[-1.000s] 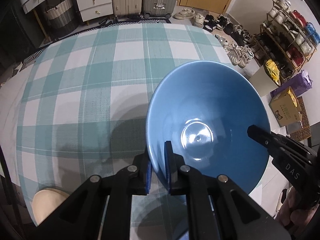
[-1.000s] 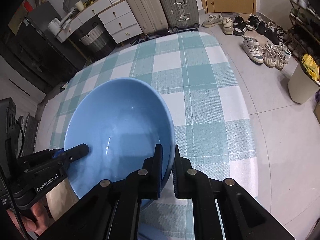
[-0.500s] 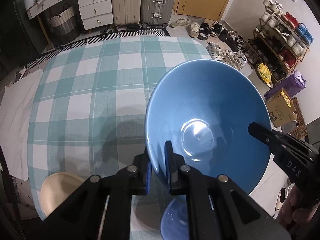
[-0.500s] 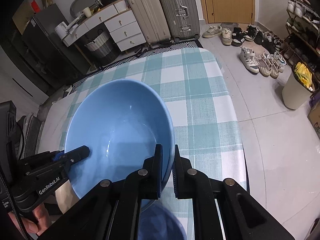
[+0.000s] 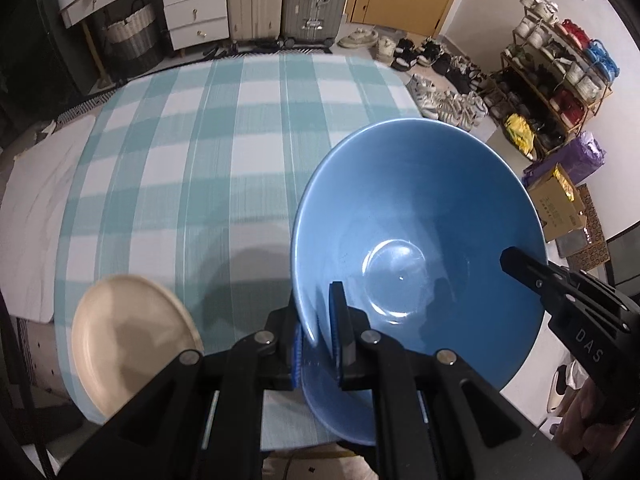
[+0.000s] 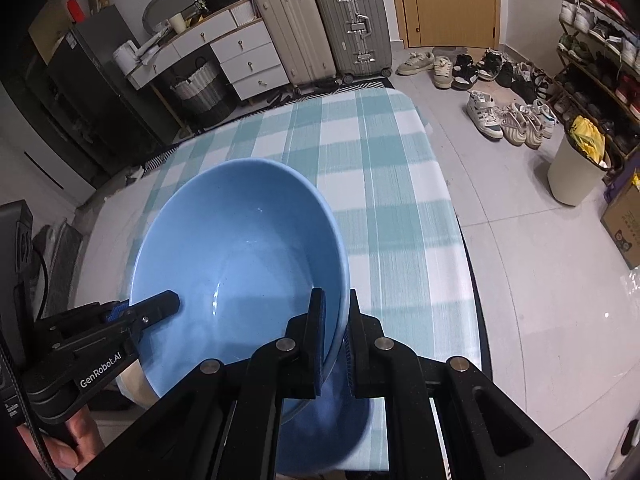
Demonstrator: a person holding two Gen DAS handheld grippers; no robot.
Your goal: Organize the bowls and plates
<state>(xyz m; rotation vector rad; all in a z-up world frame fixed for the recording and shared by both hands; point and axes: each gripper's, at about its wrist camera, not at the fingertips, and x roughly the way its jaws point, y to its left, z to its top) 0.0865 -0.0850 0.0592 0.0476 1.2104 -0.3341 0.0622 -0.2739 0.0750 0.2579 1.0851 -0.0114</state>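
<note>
In the left wrist view, the left gripper (image 5: 320, 334) pinches the near-left rim of a large glossy blue ceramic bowl (image 5: 420, 232), one finger inside and one outside. The bowl is held off the table (image 5: 200, 140), which wears a teal-and-white checked cloth. The right gripper (image 5: 560, 284) comes in at 4 o'clock onto the opposite rim. A second blue dish (image 5: 340, 412) shows beneath the bowl at 6 o'clock, and a round cream plate (image 5: 128, 340) lies at 8 o'clock near the table edge.

In the right wrist view, the right gripper (image 6: 332, 344) is clamped on the bowl's (image 6: 236, 264) right rim, with the left gripper (image 6: 160, 308) at 9 o'clock. The lower blue dish (image 6: 328, 432) sits directly below.

The step looks like a two-handed carry for stacking. The next move likely calls for a level, centred lowering onto the lower dish before either grip lets go.
</note>
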